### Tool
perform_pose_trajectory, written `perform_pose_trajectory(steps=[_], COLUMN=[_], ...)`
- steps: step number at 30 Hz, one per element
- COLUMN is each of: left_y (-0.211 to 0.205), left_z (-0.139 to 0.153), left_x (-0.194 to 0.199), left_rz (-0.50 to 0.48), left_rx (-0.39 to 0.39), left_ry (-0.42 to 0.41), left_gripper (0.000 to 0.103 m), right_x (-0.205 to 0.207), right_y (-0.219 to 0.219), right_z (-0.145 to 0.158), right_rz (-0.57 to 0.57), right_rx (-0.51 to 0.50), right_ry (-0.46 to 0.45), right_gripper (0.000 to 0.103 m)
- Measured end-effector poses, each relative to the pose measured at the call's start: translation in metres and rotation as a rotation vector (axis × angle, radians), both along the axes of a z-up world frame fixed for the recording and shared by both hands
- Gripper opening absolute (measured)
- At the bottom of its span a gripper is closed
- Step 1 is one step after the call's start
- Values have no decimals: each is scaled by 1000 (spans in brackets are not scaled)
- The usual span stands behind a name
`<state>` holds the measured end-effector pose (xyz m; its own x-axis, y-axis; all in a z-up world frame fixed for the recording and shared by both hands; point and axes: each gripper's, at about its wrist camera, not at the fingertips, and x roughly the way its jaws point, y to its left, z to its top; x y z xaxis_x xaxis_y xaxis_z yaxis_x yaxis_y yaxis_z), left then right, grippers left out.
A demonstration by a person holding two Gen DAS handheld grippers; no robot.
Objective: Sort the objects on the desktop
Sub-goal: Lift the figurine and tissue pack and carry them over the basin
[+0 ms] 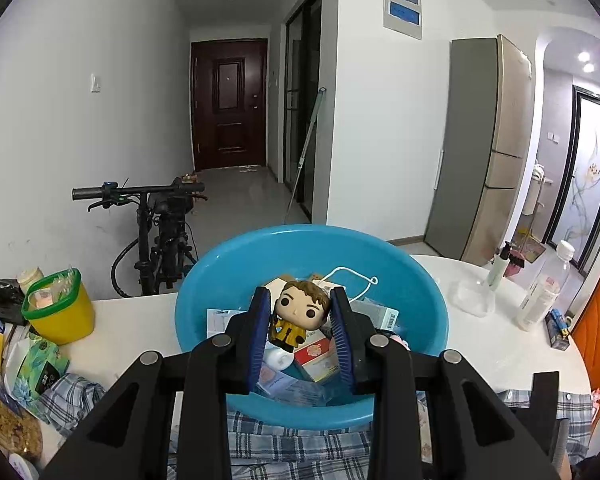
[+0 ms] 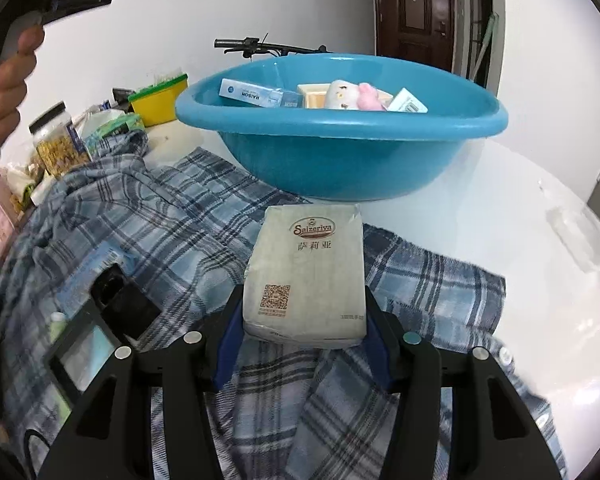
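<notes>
**A:** Left wrist view: report clearance and load.

**B:** The left gripper [image 1: 300, 320] is above the blue basin [image 1: 420, 280], inside its rim line. The basin stands on the white table [image 1: 132, 312], which has bare surface to the left up to the yellow tub [image 1: 60, 316] and to the right up to the clear bottle [image 1: 544, 288]. The jaws are clamped on the figurine [image 1: 298, 314]. It stands upright, long axis vertical, face toward the camera. Both pads press on its head; the body hangs between them, over the boxes in the basin.

**A:** Right side?

**B:** The right gripper [image 2: 303, 320] is over the plaid cloth [image 2: 160, 220], short of the basin [image 2: 340, 160]. Bare table [image 2: 500, 208] lies to the right. The jaws grip the tissue pack [image 2: 306, 272] by its long sides at the near end. The long axis runs forward along the fingers, toward the basin wall; the printed face is up. Most of the pack projects past the fingertips.
</notes>
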<state>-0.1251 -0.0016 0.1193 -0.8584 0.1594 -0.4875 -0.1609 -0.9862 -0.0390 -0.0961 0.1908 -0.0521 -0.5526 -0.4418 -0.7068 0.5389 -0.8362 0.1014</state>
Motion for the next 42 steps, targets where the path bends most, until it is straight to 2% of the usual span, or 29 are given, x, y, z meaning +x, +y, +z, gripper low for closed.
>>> perform_pose_trajectory(steps=[3,7,11,13,16,21,27,33,42], left_y=[-4,-7,-10,-11,-12,-14,-21,-25,-20], left_z=[1,1,2,2,3,3,0,-6,-24], left_x=[-1,-3,-1,-2,-2,-3,-7,-14,-27], left_rz=[-3,8,10,14,12,30,42,60,74], left_rx=[10,11,22,24,22,-2,-3,-11,-49], left_ry=[-7,-15,-15,-15,-14,-5,-19,-40,-88], left_gripper=[32,32,32,32,32,32,32,32,32], right_x=[16,25,15,8,-9,-39,-72,-99,-116], right_y=[5,13,5,0,-5,-25,-52,-73,-67], right_z=[24,72,115,137,164,190,187,146,112], right_rz=[-2,-5,14,6,6,23,47,68,62], right_rx=[-5,-37,-8,-12,-58,-59,-69,-13,7], right_ry=[92,187,265,333,369,404,373,277,184], right_gripper=[52,52,52,52,52,52,52,52,52])
